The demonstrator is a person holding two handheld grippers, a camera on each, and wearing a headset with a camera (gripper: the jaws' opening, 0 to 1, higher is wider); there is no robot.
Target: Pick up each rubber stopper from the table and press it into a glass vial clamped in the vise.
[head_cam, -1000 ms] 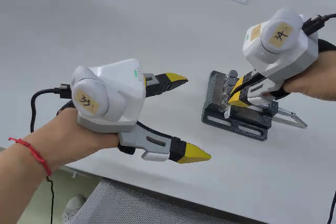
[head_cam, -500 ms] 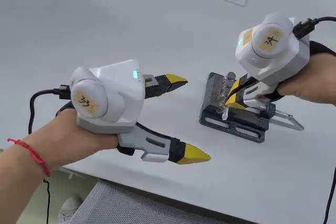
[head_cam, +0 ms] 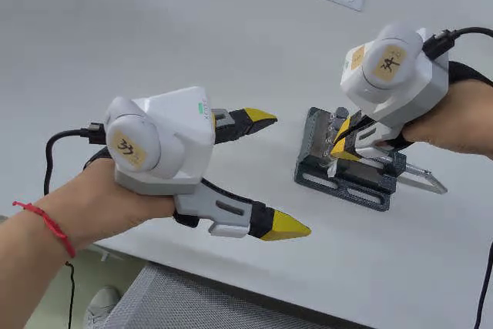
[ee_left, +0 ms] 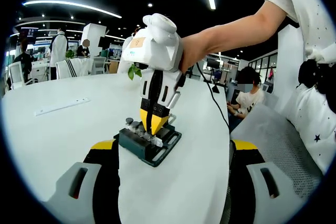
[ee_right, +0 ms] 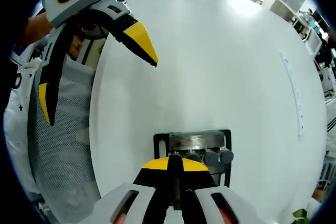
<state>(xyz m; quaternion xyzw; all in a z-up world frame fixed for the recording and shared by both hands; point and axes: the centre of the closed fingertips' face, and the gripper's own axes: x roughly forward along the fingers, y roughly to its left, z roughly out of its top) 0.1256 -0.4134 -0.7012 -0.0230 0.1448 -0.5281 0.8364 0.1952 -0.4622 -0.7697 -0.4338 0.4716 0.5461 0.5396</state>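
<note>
The vise (head_cam: 347,182) sits toward the desk's (head_cam: 154,36) near edge. Its vials (ee_right: 210,159) stand upright in a row along the clamp, grey stoppers (ee_right: 226,156) on top. My right gripper (head_cam: 337,149) pitches steeply down with its jaws clenched and its tips at one end of the row. My left gripper (head_cam: 275,172) hovers level, well apart from the vise, jaws released wide.
</note>
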